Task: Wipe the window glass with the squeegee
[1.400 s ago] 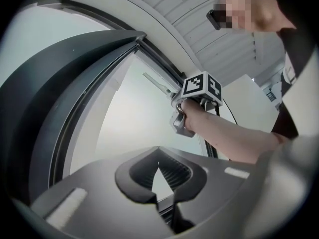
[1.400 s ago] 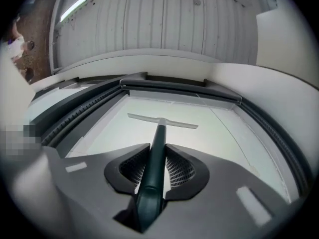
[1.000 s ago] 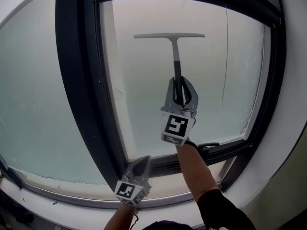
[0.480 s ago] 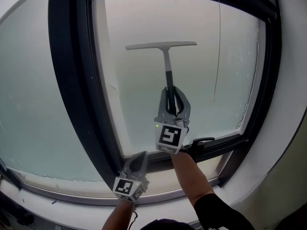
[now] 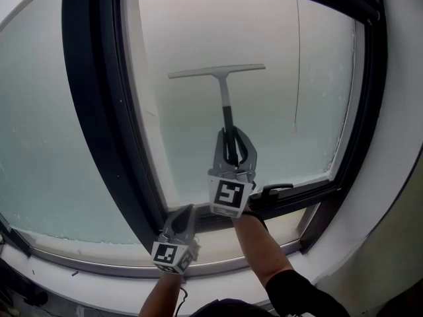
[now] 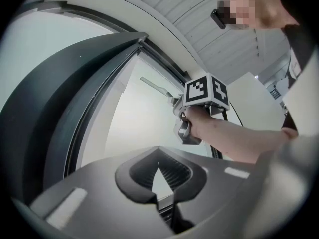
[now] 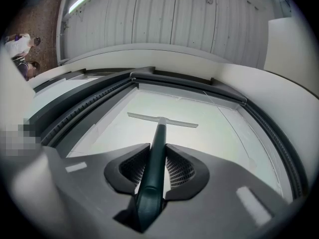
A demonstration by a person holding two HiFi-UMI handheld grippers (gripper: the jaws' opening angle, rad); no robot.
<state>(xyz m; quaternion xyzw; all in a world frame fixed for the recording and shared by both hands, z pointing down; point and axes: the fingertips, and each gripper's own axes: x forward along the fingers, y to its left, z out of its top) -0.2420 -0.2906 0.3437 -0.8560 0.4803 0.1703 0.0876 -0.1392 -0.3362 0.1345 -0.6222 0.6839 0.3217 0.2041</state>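
**A:** Start at the left of the frame. What's there?

**B:** The dark window frame [image 5: 92, 111] curves down the left side. Low down, left of centre, the left hand-held gripper [image 5: 184, 211] sits by the bottom rail. In its own view the left hand-held gripper [image 6: 158, 167] has its jaws pressed together on nothing. It has barely shifted over the last second.

**A:** And in the middle?

**B:** That's where the change is. The squeegee [image 5: 225, 101] has its blade lying flat across the window glass [image 5: 277, 124], and it has slid down from the upper part of the pane toward the middle, drifting a little left. The right hand-held gripper [image 5: 232, 137] has dropped with it. It is now just above the window handle [image 5: 274, 191] at the lower edge.

**A:** Is the grip secure?

**B:** It looks so. In the right gripper view the right hand-held gripper [image 7: 155, 161] is pinching the squeegee [image 7: 160, 128] on its dark handle, which runs straight out between the jaws.

**A:** So what does that mean for the job?

**B:** I'd judge a downward stroke is under way, with the lower centre still to cover. The strip on the right, around a thin vertical line [image 5: 296, 65], looks untouched, though I can't tell what that line is.
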